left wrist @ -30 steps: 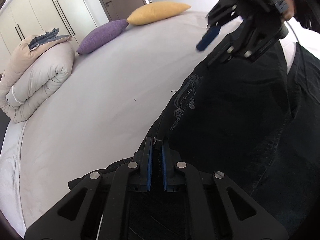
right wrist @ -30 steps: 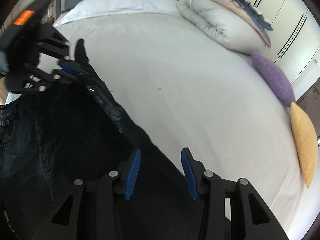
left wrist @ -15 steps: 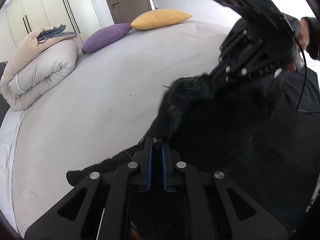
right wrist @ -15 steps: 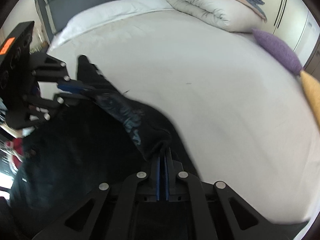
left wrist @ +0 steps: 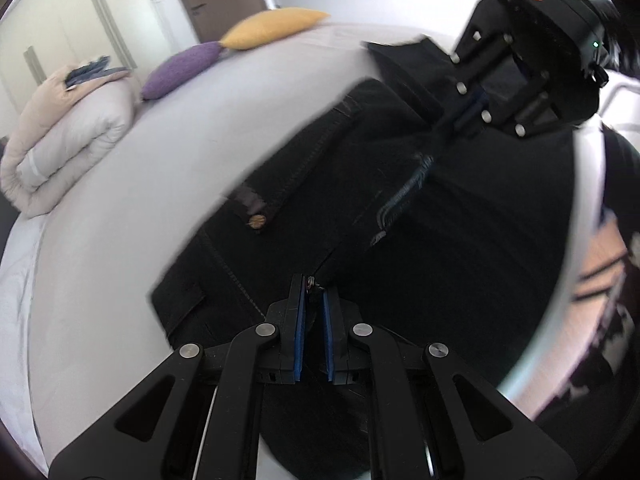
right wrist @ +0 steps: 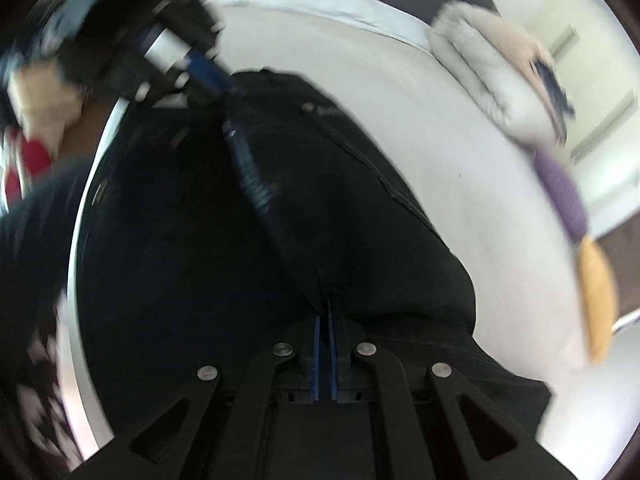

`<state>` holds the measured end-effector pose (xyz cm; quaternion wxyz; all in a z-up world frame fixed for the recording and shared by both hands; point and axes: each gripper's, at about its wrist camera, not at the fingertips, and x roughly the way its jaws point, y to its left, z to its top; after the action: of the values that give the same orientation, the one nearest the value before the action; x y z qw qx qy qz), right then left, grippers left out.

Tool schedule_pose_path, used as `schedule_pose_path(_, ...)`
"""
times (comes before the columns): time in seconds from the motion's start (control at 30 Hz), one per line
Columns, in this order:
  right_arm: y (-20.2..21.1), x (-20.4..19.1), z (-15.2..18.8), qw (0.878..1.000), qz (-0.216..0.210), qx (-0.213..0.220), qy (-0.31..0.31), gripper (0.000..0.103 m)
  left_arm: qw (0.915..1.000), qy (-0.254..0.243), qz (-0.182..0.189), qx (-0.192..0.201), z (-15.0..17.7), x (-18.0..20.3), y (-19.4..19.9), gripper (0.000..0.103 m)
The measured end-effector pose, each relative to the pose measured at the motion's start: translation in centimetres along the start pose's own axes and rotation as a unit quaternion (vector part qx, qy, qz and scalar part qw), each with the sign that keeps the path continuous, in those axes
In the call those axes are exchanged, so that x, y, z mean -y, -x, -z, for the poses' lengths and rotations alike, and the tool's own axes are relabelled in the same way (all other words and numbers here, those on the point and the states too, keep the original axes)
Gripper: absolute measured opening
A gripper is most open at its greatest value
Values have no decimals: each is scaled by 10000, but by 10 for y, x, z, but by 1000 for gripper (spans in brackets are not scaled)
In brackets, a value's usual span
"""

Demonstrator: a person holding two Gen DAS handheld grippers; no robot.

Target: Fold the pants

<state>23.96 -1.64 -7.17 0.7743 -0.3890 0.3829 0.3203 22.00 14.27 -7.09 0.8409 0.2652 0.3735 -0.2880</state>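
The black pants [left wrist: 420,208] hang stretched between my two grippers above the white bed [left wrist: 120,216]. My left gripper [left wrist: 314,292] is shut on the waistband near the fly, with a button [left wrist: 256,222] to its left. My right gripper [left wrist: 460,120] shows at the upper right of the left wrist view, shut on the other end of the waistband. In the right wrist view the right gripper [right wrist: 325,308] is shut on the pants [right wrist: 340,208], and the left gripper [right wrist: 208,76] shows blurred at the upper left.
A rolled beige duvet [left wrist: 60,136] lies at the far left of the bed, with a purple cushion [left wrist: 180,70] and a yellow cushion [left wrist: 272,32] beyond it. White wardrobes and a dark door stand behind. The person's body [right wrist: 32,240] is at the bed's edge.
The right gripper shut on the pants, and both grippers lifted the waistband up off the bed and pulled it taut. Both views are now blurred by motion.
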Motion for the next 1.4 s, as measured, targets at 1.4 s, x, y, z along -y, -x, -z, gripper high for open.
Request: schedule_pose_path(1.4,11,-205,57,9677,1861,-504,1625,7,9949,892,398,263,-6,40,39,16)
